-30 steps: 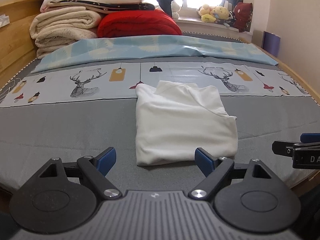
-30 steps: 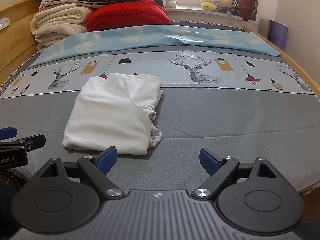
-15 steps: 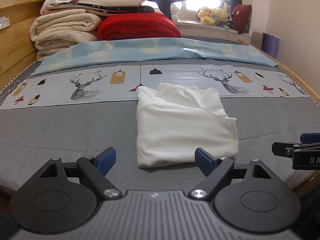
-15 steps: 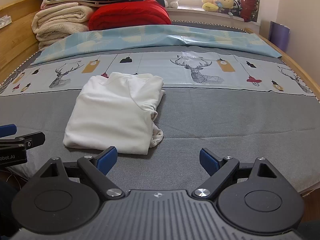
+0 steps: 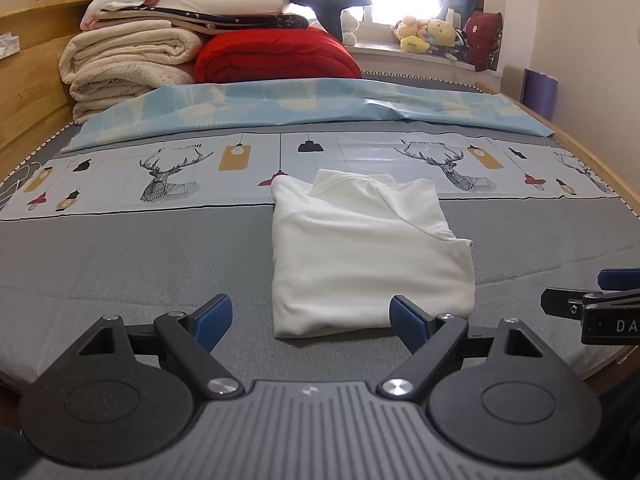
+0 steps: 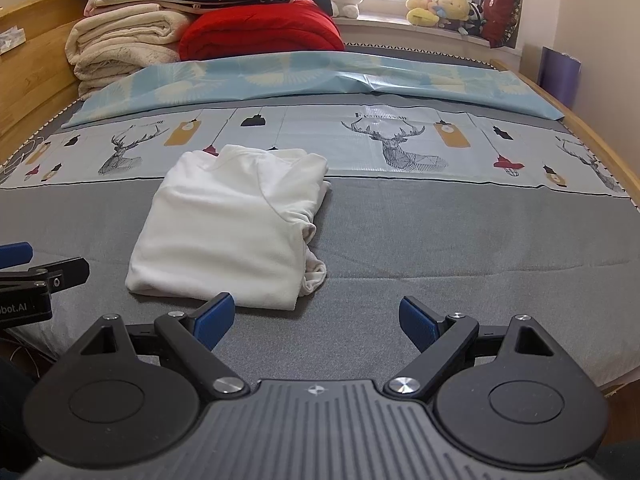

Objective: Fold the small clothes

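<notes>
A white garment lies folded into a rectangle on the grey bed sheet; it also shows in the right wrist view, with a sleeve end bunched at its right edge. My left gripper is open and empty, hovering just in front of the garment's near edge. My right gripper is open and empty, in front of the garment's near right corner. Each gripper shows at the edge of the other's view.
Folded blankets, a red quilt and stacked bedding sit at the bed's far end. A light blue sheet and a deer-print cloth lie across the bed. Wooden bed frame on the left; stuffed toys on the sill.
Both grippers have drawn back and lifted slightly, so the view shifted a little. The garment has not moved and both grippers stay open.
</notes>
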The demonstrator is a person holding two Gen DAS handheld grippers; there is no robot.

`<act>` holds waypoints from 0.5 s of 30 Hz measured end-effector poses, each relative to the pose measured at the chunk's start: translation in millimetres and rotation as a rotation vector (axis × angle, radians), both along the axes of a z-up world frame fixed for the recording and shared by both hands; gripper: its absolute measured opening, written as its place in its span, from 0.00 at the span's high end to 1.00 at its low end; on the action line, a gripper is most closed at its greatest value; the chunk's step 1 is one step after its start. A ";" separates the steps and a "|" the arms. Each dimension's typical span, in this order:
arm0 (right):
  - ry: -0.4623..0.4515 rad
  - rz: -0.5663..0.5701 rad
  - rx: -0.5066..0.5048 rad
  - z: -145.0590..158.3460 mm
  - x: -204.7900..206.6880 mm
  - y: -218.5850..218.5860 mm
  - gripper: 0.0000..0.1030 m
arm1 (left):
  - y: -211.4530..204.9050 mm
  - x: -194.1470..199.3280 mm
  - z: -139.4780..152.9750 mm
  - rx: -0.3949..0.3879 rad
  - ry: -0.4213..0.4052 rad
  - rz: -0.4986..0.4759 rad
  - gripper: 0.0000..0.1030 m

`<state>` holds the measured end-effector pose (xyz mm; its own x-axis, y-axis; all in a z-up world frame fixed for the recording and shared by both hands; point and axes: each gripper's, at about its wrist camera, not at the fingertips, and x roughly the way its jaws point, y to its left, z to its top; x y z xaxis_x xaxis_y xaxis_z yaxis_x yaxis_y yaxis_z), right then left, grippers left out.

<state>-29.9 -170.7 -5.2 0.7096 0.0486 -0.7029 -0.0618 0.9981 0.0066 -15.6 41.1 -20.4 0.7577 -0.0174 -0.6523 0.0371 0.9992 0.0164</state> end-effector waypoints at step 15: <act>-0.001 0.000 0.000 0.3 -0.5 0.1 0.13 | -1.0 -0.9 0.6 0.001 -0.005 -0.005 0.13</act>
<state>-30.3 -170.7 -4.9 0.7105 0.0484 -0.7021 -0.0613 0.9981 0.0067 -16.5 40.2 -19.8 0.7610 -0.0204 -0.6484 0.0418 0.9990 0.0176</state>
